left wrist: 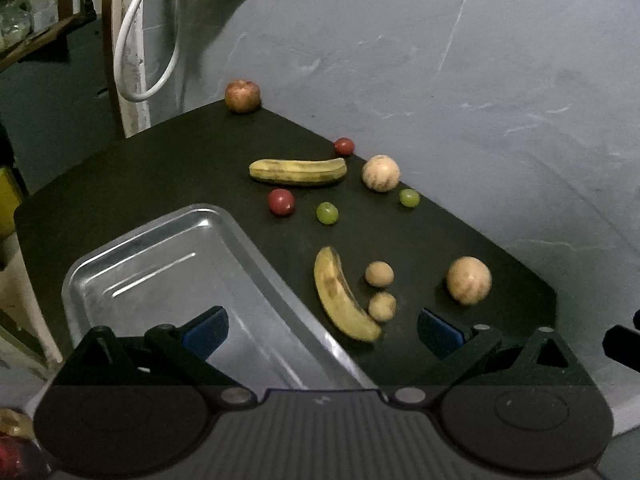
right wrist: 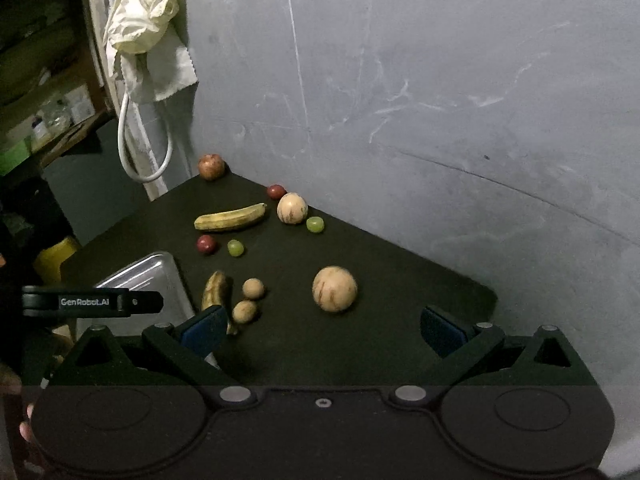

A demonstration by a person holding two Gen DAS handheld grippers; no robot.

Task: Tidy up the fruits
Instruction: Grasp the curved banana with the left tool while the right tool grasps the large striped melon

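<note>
Both tools stood with their blue pads spread wide and nothing between them: the left tool (left wrist: pixel 322 334) hung over the near corner of the metal tray (left wrist: pixel 132 264), and the right tool (right wrist: pixel 322 330) hovered above bare dark surface (right wrist: pixel 380 340). Just beyond, right of the tray, lay a curved banana (left wrist: pixel 340 296) with two small tan fruits (left wrist: pixel 379 274) beside it and a pale round fruit (left wrist: pixel 469 280) farther right. Past those sat two green grapes (left wrist: pixel 327 213), a red fruit (left wrist: pixel 281 202), a second banana (left wrist: pixel 298 171), another pale round fruit (left wrist: pixel 381 173), a small red fruit (left wrist: pixel 344 146), and an apple (left wrist: pixel 242 96) at the far corner.
</note>
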